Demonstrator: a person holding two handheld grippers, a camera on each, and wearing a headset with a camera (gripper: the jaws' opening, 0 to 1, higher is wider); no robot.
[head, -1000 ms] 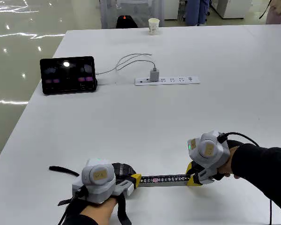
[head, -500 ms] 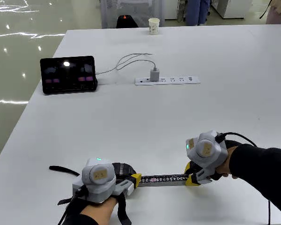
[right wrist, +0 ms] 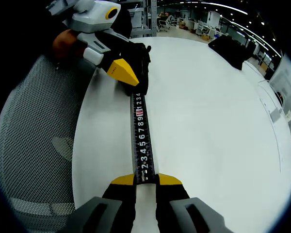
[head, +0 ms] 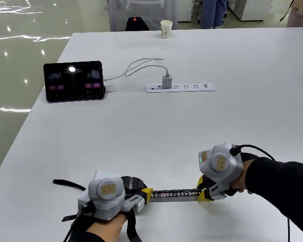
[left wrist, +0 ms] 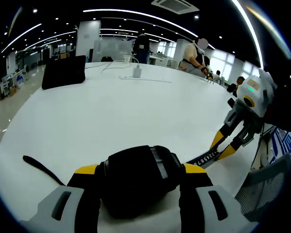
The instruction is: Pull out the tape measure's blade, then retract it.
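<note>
While blade [head: 174, 193] lies extended, tablet [head: 73, 80] (plugged) sits apart.

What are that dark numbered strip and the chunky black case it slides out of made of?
The dark numbered blade is probably thin painted steel: it lies flat and straight, with crisp white printed numerals. The black tape-measure case looks like matte plastic or rubber: its surface is dull, without glare, and has moulded ridges.

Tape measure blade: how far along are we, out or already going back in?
Done: the blade is pulled out, a numbered stretch lying on the table between the grippers. In hand: the left gripper clamps the case, the right gripper pinches the blade's tip and has edged toward the case over the last second, so retraction seems just begun. Left: feeding the rest back in.
</note>
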